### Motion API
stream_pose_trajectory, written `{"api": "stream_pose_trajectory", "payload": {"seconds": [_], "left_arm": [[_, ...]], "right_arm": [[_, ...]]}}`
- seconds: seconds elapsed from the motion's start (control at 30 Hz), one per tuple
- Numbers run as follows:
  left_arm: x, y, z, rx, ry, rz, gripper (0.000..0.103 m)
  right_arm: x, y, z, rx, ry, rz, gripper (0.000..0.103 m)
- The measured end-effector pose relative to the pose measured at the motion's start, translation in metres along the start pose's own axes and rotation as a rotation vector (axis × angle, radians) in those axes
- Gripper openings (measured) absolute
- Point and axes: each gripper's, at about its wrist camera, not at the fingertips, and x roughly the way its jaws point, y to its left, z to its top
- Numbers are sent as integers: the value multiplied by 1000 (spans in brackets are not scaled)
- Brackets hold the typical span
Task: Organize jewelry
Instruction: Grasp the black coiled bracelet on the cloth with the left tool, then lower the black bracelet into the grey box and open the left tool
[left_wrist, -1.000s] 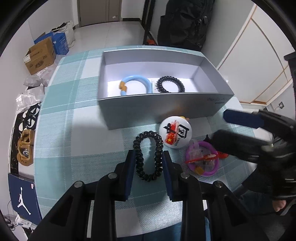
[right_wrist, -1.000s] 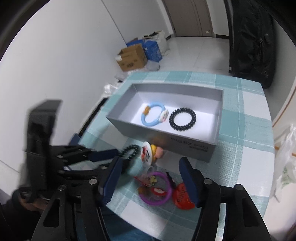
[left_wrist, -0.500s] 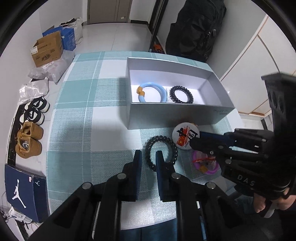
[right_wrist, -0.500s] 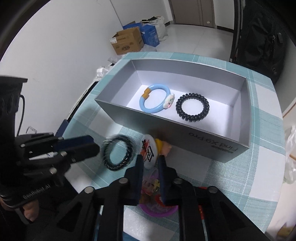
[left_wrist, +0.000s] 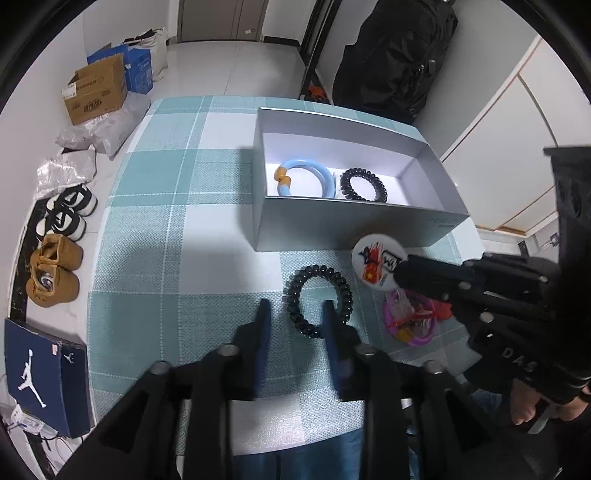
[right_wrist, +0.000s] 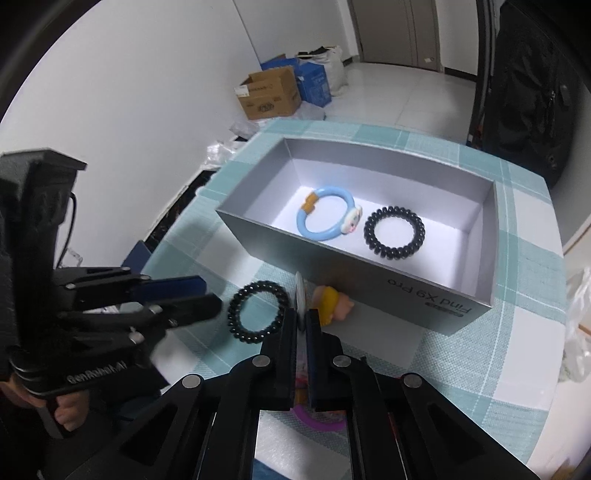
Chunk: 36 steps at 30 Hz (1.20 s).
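A grey box (left_wrist: 354, 225) (right_wrist: 406, 291) holds a blue bracelet (left_wrist: 306, 177) (right_wrist: 325, 218) and a black coil hair tie (left_wrist: 364, 184) (right_wrist: 394, 233). My right gripper (right_wrist: 303, 318) (left_wrist: 400, 271) is shut on a round white badge (left_wrist: 376, 264) (right_wrist: 300, 295), held edge-on just above the table in front of the box. Another black coil hair tie (left_wrist: 317, 301) (right_wrist: 258, 311) lies on the cloth. My left gripper (left_wrist: 295, 314) (right_wrist: 207, 295) is open and empty, just short of it. A purple bracelet (left_wrist: 408, 319) lies under the right gripper.
A small yellow figure (right_wrist: 332, 304) lies against the box front. The table has a teal checked cloth (left_wrist: 166, 221). Shoes (left_wrist: 55, 273), cartons (left_wrist: 96, 92) and a blue shoebox (left_wrist: 40, 373) are on the floor to the left. A black bag (left_wrist: 391, 55) stands behind the table.
My left gripper has opened from nearly shut and sits by the loose hair tie. My right gripper has closed on the white badge and lifted it on edge.
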Motion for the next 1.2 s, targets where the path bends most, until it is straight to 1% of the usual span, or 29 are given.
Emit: {"api": "stream_pose_trajectory", "payload": {"seconds": [0.03,0.07,0.23,0.3,0.4,0.43,0.47,0.57,0.6,0.63,0.67,0.73,0.77,0.8,0.83,0.87,0.93,0.97,1.07,1.2], "left_arm": [[0,-2,-1,8,-5,-1,45],[0,-3,-2,17,-13,-2,49],[5,-8,-2,37,-6,13,49],[10,-8,-2,33,12,2,49],[12,-13,-3,56,10,-21,51],[14,-16,-3,71,11,-1,57],[16,-18,-3,83,12,22,59],[28,-20,-3,104,33,98,59],[28,-21,-3,122,15,123,59],[30,-22,-3,133,27,151,59],[30,-23,-3,144,23,160,59],[29,-23,-4,153,22,159,59],[30,-24,-4,156,22,159,56],[29,-24,-4,159,22,154,52],[29,-25,-3,163,21,150,42],[28,-25,-2,166,22,145,38],[28,-24,-3,163,23,140,37],[28,-23,-3,159,22,135,33],[28,-19,1,122,24,90,32],[18,-17,5,79,-2,38,32]], "right_arm": [[-3,-1,0,1,-6,7,4],[-6,-2,0,3,-13,12,4],[-27,-5,3,19,-76,33,4],[-32,-9,6,30,-96,43,4],[-42,-14,6,52,-120,65,4],[-44,-15,7,53,-126,68,4],[-47,-16,8,53,-133,73,4],[-54,-15,8,49,-150,82,4],[-56,-15,8,49,-155,85,4],[-59,-15,8,50,-162,87,4],[-61,-16,9,51,-167,90,4],[-65,-19,7,57,-179,93,4],[-67,-21,8,63,-185,95,4],[-70,-22,7,70,-189,99,4],[-72,-24,8,76,-194,100,4],[-73,-25,8,81,-199,103,4],[-76,-26,9,86,-209,108,4],[-77,-26,9,88,-212,110,4],[-78,-26,10,88,-218,109,4],[-78,-30,11,104,-222,110,4]]}}
